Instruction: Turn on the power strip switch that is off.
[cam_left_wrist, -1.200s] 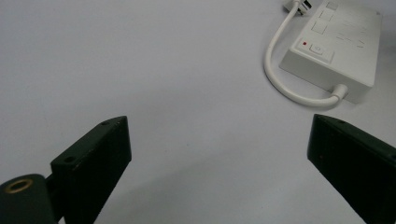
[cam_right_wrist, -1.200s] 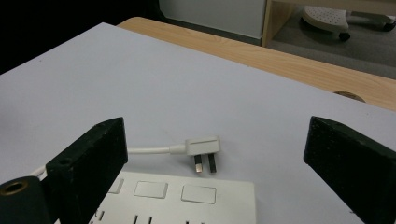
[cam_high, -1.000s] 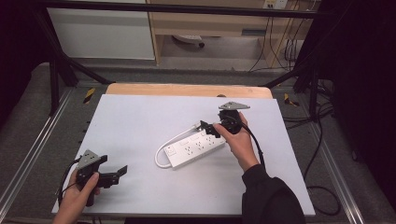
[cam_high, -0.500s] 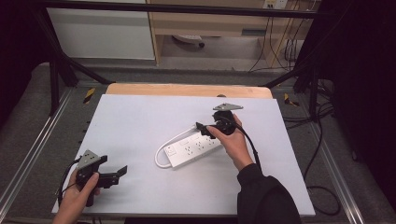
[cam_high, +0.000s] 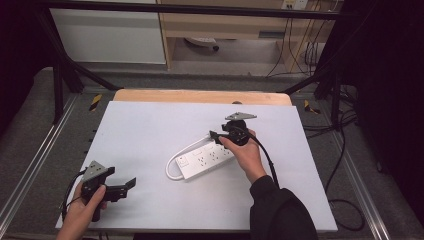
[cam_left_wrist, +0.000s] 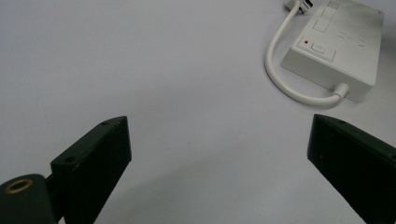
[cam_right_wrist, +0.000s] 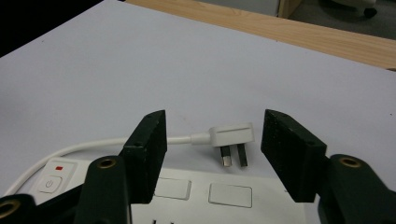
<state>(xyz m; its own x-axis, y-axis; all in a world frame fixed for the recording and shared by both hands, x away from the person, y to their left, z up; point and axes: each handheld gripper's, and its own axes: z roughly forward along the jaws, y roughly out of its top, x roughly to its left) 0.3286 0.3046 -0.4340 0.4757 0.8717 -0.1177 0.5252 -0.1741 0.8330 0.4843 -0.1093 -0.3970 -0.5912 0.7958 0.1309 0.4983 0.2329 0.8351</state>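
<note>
From the high view, a white power strip (cam_high: 206, 159) lies slanted near the middle of the white table (cam_high: 150, 130), its short cable (cam_high: 172, 162) looping round its near-left end. The right hand-held gripper (cam_high: 216, 136) sits over the strip's far end, held from behind by the person's right hand (cam_high: 246, 152). The left hand-held gripper (cam_high: 131, 183) rests low at the near-left part of the table in the left hand (cam_high: 82, 207), well apart from the strip.

The right gripper view gives what the high view is too small to tell: the cable ends in a white plug (cam_right_wrist: 232, 136) lying on its side on the table just beyond the strip, metal pins pointing back toward the strip. The plug lies between the two black jaws, which have just been closing, but a gap shows on each side of it, so the pads do not press on it. The same view also shows the strip's power button (cam_right_wrist: 50, 183) with a small red mark above it.

The left gripper view shows its own jaws spread wide and released over bare table, with nothing between them. The strip's switch end (cam_left_wrist: 317, 46) and the cable loop lie farther off at the upper right.
</note>
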